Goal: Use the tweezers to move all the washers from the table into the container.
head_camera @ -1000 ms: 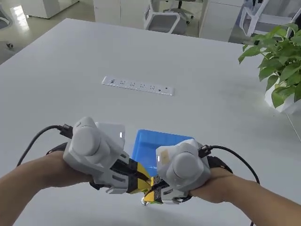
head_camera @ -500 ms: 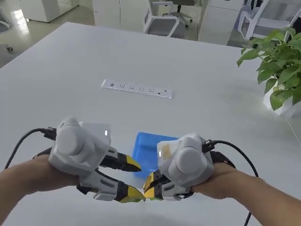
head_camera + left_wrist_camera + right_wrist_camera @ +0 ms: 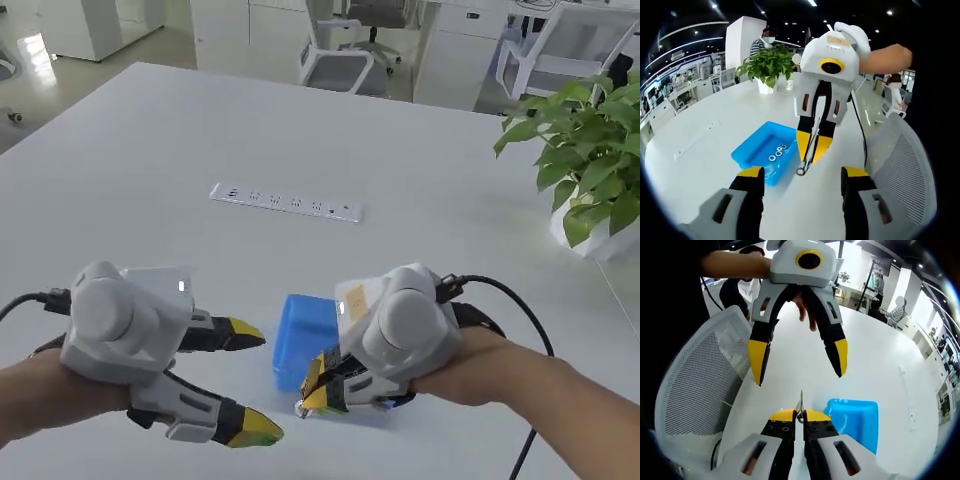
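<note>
Right gripper (image 3: pixel 314 393) — jaws closed on slim metal tweezers (image 3: pixel 806 155); a small silver ring washer (image 3: pixel 800 171) is pinched at their tips, just beside the shallow blue plastic container (image 3: pixel 755 161), in which several more washers (image 3: pixel 777 152) are seen. Left gripper (image 3: pixel 262 382) — jaws spread, nothing held. The markings on the white power strip (image 3: pixel 285 202) beyond are too small to be read.

One left gripper (image 3: pixel 268 384), one right gripper (image 3: pixel 312 388), one tweezers (image 3: pixel 810 150), one container (image 3: pixel 747 152), seemingly three washers (image 3: pixel 779 152) inside, one washer (image 3: pixel 800 171) outside, one power strip (image 3: pixel 286 202), one plant (image 3: pixel 585 160).

left tool (image 3: pixel 257 382) spread wide, right tool (image 3: pixel 312 393) clamped tight
</note>
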